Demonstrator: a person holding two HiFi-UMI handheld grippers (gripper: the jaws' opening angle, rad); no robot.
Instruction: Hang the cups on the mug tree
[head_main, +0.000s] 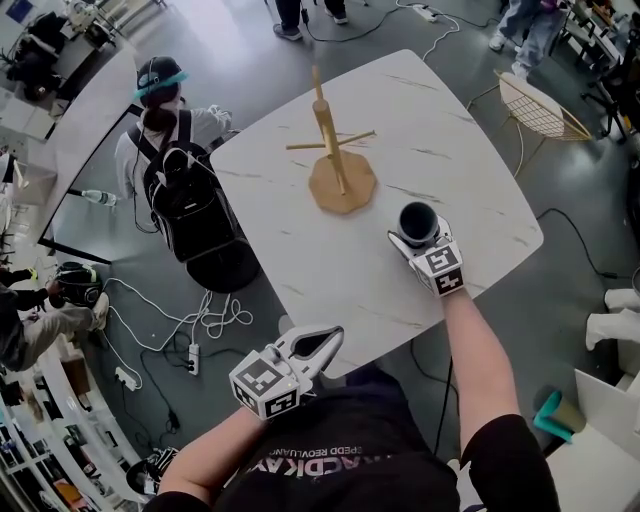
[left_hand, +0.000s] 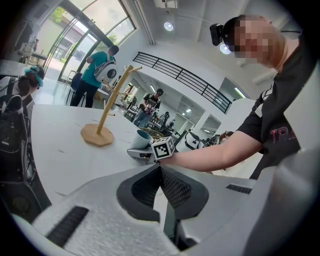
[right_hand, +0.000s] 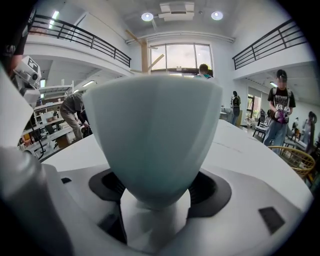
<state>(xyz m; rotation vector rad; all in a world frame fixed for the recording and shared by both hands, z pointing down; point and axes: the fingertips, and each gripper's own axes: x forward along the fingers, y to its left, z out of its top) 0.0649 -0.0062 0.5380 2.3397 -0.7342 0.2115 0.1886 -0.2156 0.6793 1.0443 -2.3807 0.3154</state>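
A wooden mug tree (head_main: 331, 145) with bare pegs stands on the white marble table (head_main: 440, 130); the left gripper view has the mug tree (left_hand: 106, 111) at the far left. A pale blue-green cup (head_main: 417, 219) sits upright just right of the tree's base. My right gripper (head_main: 413, 241) is shut on the cup, which fills the right gripper view (right_hand: 152, 130); its lower part is pinched between the jaws of that gripper (right_hand: 153, 200). My left gripper (head_main: 330, 341) hovers at the table's near-left edge. In its own view, the left gripper (left_hand: 161, 172) is shut with nothing held. The cup (left_hand: 140, 138) also shows there.
A person with a black backpack (head_main: 178, 185) stands close to the table's left side. A wire chair (head_main: 541, 108) is at the far right. Cables and a power strip (head_main: 192, 357) lie on the floor to the left.
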